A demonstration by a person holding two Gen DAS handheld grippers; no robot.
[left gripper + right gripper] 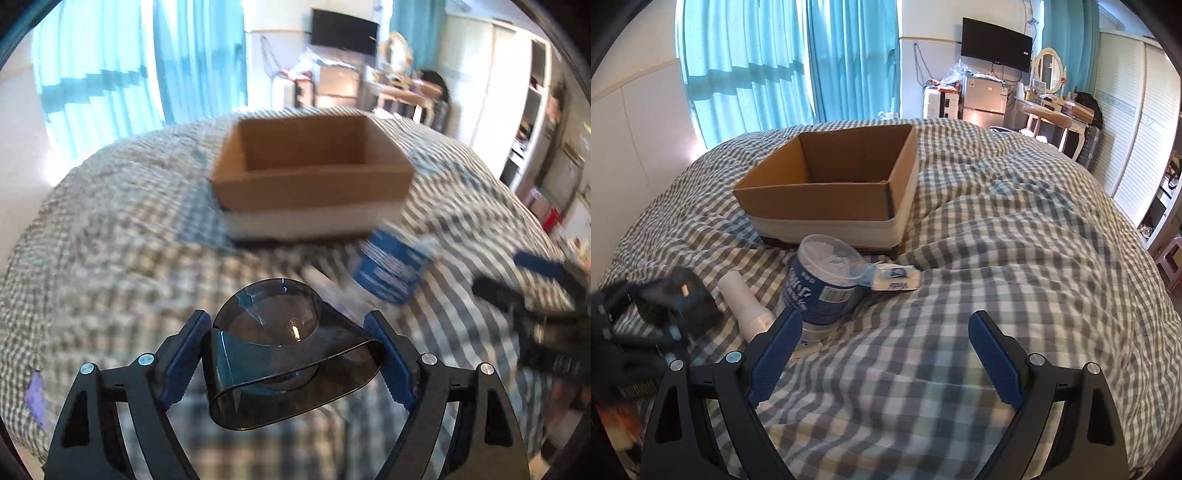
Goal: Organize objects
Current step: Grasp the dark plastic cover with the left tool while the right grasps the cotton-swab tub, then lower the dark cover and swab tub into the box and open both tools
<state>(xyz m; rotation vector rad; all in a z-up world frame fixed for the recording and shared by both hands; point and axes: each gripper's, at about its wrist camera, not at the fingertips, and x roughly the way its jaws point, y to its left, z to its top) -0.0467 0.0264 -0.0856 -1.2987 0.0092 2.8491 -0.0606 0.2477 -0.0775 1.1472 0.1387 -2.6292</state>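
Observation:
My left gripper (pixel 291 354) is shut on a dark translucent plastic cup (pixel 280 354), squeezed flat between the blue pads and held above the bed, short of the open cardboard box (pixel 314 177). The left wrist view is motion-blurred. My right gripper (pixel 884 354) is open and empty, low over the checked quilt. In the right wrist view the box (pixel 831 195) sits ahead, with a blue tub (pixel 822 280), a white bottle (pixel 744 299) and a small white packet (pixel 894 277) in front of it. The left gripper with the dark cup (pixel 677 299) shows at the far left.
The checked quilt (pixel 997 258) covers the bed. Blue curtains (pixel 757 66) hang behind. A dresser with a mirror (pixel 1049 92) and a wardrobe (pixel 1137 129) stand at the right. The blue tub also shows in the left wrist view (pixel 391 266), with the right gripper (pixel 535 295) beyond.

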